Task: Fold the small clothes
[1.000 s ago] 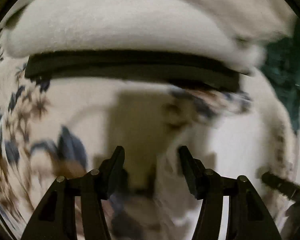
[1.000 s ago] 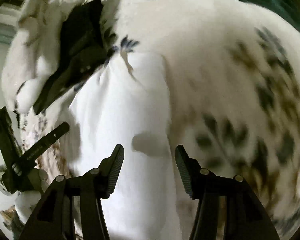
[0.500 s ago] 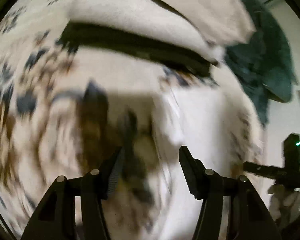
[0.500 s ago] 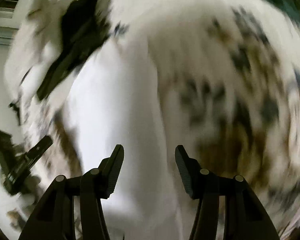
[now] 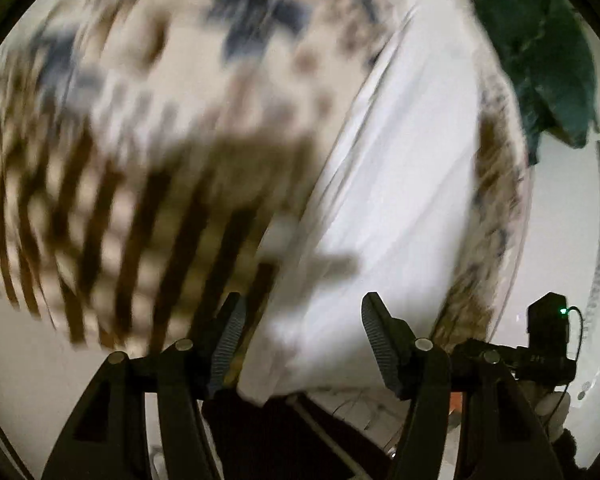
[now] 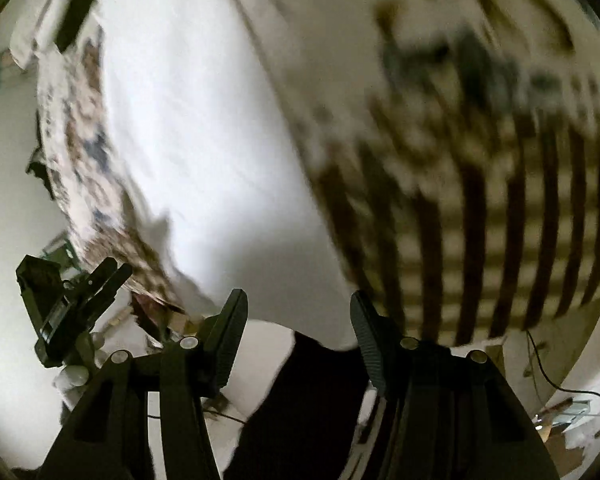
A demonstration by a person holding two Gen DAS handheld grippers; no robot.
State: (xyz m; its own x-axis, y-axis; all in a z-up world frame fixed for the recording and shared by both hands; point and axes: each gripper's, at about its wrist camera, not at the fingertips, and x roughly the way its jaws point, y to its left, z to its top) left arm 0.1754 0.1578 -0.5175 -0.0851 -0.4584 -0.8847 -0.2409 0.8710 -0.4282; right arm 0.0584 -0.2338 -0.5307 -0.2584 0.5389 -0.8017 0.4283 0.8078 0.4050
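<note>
- Over the last second both views have slid off the pillows and dark band at the far side to the near edge of the patterned cover point(image 5: 148, 128); likely the pull-back after a fold.
- Left tongs point(image 5: 302, 344): jaws apart, nothing between them, the white garment point(image 5: 400, 184) beneath and ahead.
- Right tongs point(image 6: 298, 344): equally apart and empty, over the garment's near end.
</note>
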